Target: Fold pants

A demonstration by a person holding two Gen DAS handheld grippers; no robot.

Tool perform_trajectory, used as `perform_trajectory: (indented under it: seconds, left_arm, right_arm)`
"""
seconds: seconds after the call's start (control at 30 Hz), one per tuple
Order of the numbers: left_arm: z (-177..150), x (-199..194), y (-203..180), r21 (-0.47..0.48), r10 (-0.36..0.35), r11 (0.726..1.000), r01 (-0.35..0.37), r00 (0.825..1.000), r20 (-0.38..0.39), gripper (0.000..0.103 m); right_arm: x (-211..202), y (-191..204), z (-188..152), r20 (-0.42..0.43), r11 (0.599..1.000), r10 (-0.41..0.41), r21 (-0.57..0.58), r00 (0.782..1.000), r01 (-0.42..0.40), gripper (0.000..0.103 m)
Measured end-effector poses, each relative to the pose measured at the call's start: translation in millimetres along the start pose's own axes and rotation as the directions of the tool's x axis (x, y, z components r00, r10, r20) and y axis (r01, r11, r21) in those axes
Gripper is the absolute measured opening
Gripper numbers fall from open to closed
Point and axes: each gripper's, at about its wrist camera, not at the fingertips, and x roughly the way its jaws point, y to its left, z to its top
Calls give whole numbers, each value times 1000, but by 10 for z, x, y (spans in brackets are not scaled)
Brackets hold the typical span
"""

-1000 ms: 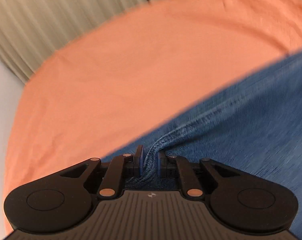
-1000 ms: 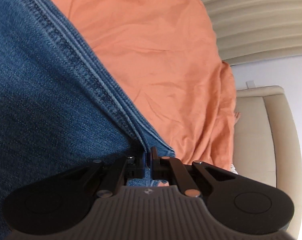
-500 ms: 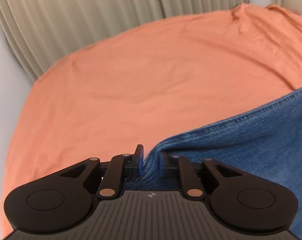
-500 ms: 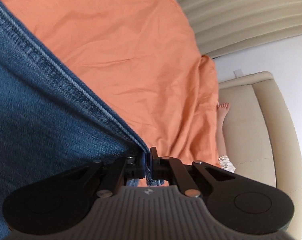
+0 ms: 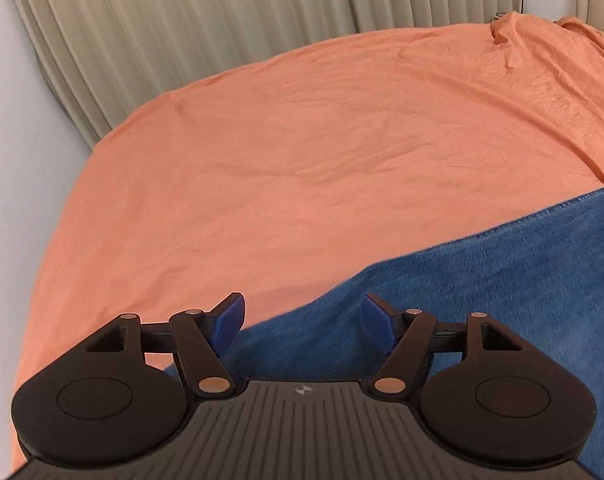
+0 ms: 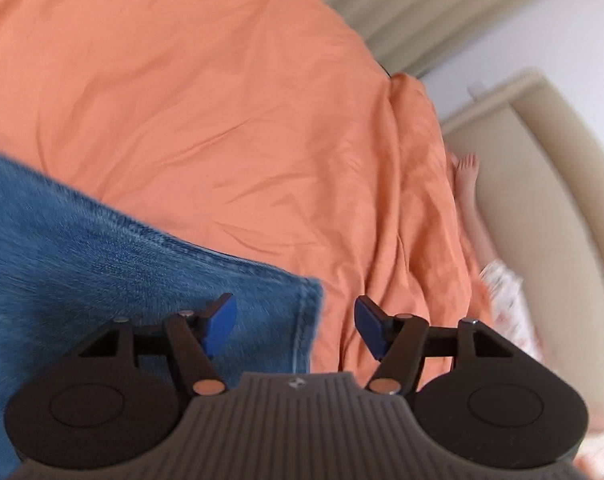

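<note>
Both the left gripper (image 5: 302, 326) and the right gripper (image 6: 293, 328) are opening with nothing pinched, letting the blue pants (image 5: 482, 280) lie on the orange sheet (image 5: 302, 152), so grabbing a new edge probably comes next.

The pants (image 5: 482, 300) are blue denim with a finely flecked weave, and the corner in the right wrist view (image 6: 149, 264) carries lighter blue stitching along its hem. The sheet (image 5: 302, 160) on the bed is plain orange. Both the left tongs (image 5: 303, 322) and the right tongs (image 6: 295, 322) are black with 2 blue pads (image 5: 229, 320) each, copper-coloured pivot pins and a grey ribbed body. The curtain (image 5: 181, 20) is beige with vertical pleats. The headboard (image 6: 542, 200) is cream. A person's garment (image 6: 506, 292) is white with a small reddish print.
</note>
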Motion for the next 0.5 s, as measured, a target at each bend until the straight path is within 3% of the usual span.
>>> perform_trajectory:
  seconds: [0.1, 0.13, 0.17, 0.3, 0.4, 0.43, 0.5]
  left_arm:
    - [-119, -168, 126, -11, 11, 1000, -11, 1000, -3, 81]
    - [-158, -204, 165, -16, 19, 1000, -19, 1000, -11, 81]
    - [-220, -244, 213, -21, 26, 999, -27, 999, -21, 81]
    - [-451, -344, 363, -65, 45, 997, -50, 997, -67, 80]
    - [-596, -387, 429, -94, 49, 994, -58, 994, -99, 80]
    - [-640, -399, 439, -104, 50, 993, -61, 993, -109, 79]
    - [-719, -407, 439, -120, 43, 991, -59, 991, -131, 77]
  right_arm:
    - [-196, -483, -198, -3, 974, 89, 211, 996, -86, 58]
    - [-236, -661, -297, 3, 947, 123, 300, 992, -118, 50]
    - [-280, -813, -420, 7, 910, 153, 388, 988, -144, 42]
    - [-307, -1172, -996, 17, 712, 286, 666, 958, -224, 41]
    - [-231, -1193, -1333, 61, 566, 354, 780, 933, -266, 35]
    - [-202, -1162, -1421, 77, 528, 367, 803, 927, -276, 24]
    - [-124, -1104, -1524, 101, 461, 395, 838, 913, -292, 19]
